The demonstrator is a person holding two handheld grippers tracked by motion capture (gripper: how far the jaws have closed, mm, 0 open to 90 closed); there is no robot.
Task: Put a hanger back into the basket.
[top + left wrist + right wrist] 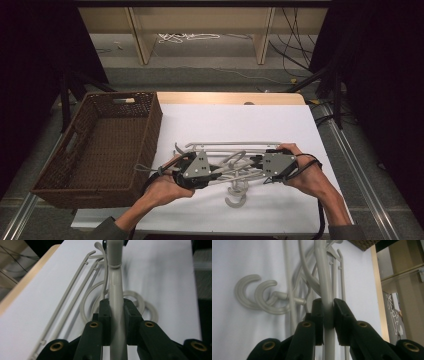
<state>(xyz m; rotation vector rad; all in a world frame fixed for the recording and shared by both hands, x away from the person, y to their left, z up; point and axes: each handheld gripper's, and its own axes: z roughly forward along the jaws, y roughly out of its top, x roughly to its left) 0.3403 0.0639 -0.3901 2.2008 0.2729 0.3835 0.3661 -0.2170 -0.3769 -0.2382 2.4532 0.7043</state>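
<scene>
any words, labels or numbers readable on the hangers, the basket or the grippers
None can be read.
The grey hangers show no print; a moulded mark, if any, is too small to tell.
The wicker basket carries no label.
The left gripper and right gripper, each clamped on a hanger arm, show bare grey plates and black jaws, no lettering.
</scene>
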